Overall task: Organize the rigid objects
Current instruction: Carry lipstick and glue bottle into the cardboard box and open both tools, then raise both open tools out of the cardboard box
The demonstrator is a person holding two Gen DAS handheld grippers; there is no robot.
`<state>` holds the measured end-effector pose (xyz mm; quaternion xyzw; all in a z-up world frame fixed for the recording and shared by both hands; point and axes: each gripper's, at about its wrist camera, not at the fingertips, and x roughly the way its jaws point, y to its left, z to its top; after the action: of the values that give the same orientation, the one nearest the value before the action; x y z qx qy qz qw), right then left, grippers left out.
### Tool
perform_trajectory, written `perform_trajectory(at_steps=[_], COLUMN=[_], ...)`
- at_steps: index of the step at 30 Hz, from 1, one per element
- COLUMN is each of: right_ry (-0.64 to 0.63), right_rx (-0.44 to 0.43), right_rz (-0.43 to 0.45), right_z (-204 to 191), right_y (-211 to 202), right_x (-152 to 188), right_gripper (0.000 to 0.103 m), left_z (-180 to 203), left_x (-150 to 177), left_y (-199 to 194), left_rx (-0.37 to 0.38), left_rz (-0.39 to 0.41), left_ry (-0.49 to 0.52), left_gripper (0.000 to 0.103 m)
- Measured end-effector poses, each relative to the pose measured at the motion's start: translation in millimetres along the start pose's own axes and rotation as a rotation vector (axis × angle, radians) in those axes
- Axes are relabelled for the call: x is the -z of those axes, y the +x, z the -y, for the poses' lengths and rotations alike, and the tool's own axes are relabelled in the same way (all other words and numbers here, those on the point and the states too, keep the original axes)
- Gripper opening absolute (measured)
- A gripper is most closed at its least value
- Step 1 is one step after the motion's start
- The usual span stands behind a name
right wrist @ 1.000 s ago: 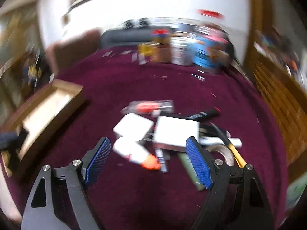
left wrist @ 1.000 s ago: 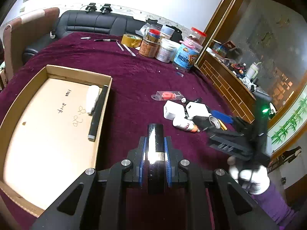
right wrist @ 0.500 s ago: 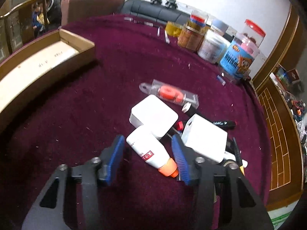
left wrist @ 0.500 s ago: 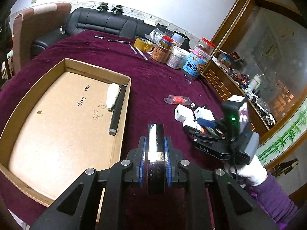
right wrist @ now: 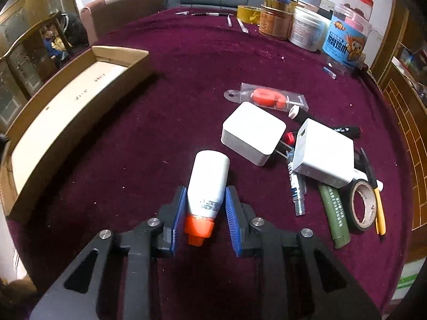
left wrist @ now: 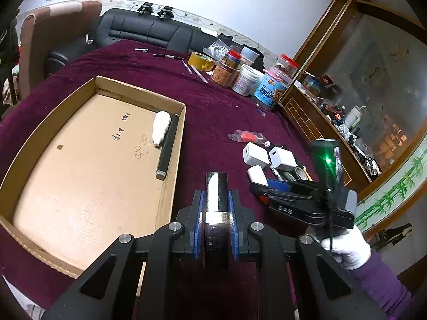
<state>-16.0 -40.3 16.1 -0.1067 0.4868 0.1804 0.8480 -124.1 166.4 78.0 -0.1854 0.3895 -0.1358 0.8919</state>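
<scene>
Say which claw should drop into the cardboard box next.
Left. Left claw already grips the black cylinder beside the box; the right claw only straddles the white bottle.

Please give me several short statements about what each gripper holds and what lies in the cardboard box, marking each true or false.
1. The left gripper is shut on a black cylinder. True.
2. The cardboard box holds nothing. False: a white object and a dark stick lie in it.
3. The white bottle between the right gripper fingers has an orange cap. True.
4. The two white chargers are in the box. False: they lie on the purple cloth.
</scene>
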Motion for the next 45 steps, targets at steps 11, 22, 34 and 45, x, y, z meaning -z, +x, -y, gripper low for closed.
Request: perform_trajectory(at_steps=[11,22,34,45], right_ry=[0.138,0.218,0.188,0.216], right_rx=[-0.203,-0.532,-0.366,-0.286], right_rz=[0.048,-0.029,-0.150,-0.062], right_z=[-5.6,-80.1,-131.7,-109.8], right_y=[-34.0,-10.0,72.3,58.1], right_x=[-8.0,-84.1,-144.6,-161.4], right_gripper=[0.025,0.025,0.025,0.025], left_z=[-34.2,-89.0,-137.8,-148.3], left_x=[-28.2,-89.8,-111.5,-111.5], left_y=[-44.9,10.4,86.4,70.6], left_rx=[-0.057,-0.178,-0.166,-0.141], left_rz=[0.089,0.001,-0.119,-0.064], left_ry=[-0.029,0.013,-0.099,-0.158], left_gripper=[0.014,0.014,0.014,0.039])
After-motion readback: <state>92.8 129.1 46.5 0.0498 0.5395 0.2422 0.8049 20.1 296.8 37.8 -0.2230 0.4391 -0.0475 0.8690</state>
